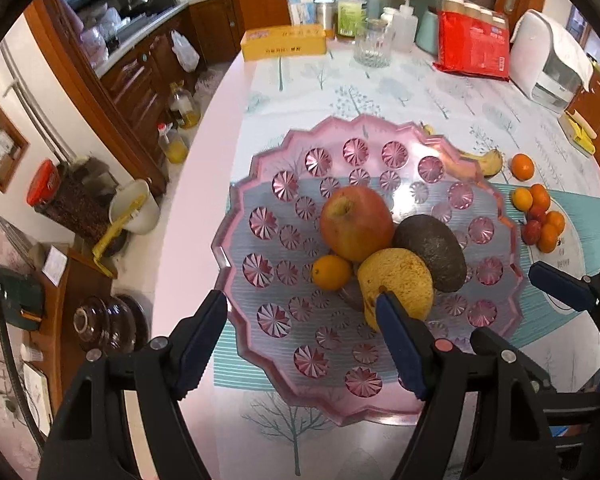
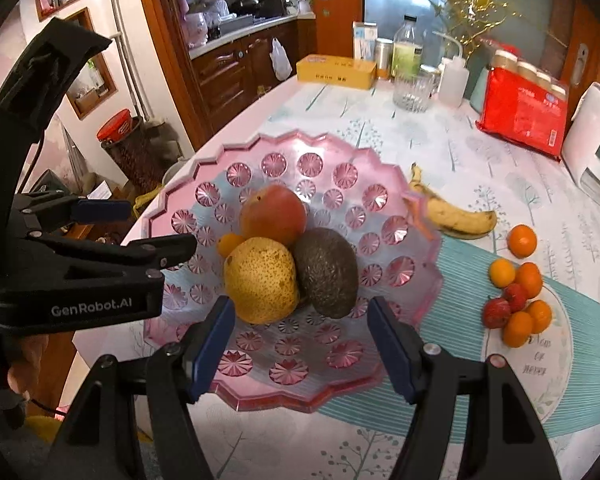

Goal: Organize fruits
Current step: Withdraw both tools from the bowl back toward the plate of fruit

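Observation:
A pink glass fruit plate (image 1: pixel 284 184) (image 2: pixel 340 176) holds a red apple (image 1: pixel 356 222) (image 2: pixel 274 212), a yellow pear (image 1: pixel 398 280) (image 2: pixel 260 280), a dark avocado (image 1: pixel 434 252) (image 2: pixel 326 270) and a small orange (image 1: pixel 331 272) (image 2: pixel 228 243). A banana (image 2: pixel 456 216) (image 1: pixel 486 160) lies right of the plate. Several small oranges and red fruits (image 2: pixel 516 296) (image 1: pixel 540 216) lie further right. My left gripper (image 1: pixel 300 320) is open and empty over the plate's near side; it also shows in the right wrist view (image 2: pixel 152 226). My right gripper (image 2: pixel 300 324) is open and empty above the plate's near rim.
At the table's far end stand a yellow box (image 2: pixel 336 69), a glass jar (image 2: pixel 412 92), bottles (image 2: pixel 406 50), a red packet (image 2: pixel 524 116) and a white appliance (image 2: pixel 596 152). The table's left edge (image 1: pixel 204 200) drops to floor clutter and wooden cabinets (image 1: pixel 132 80).

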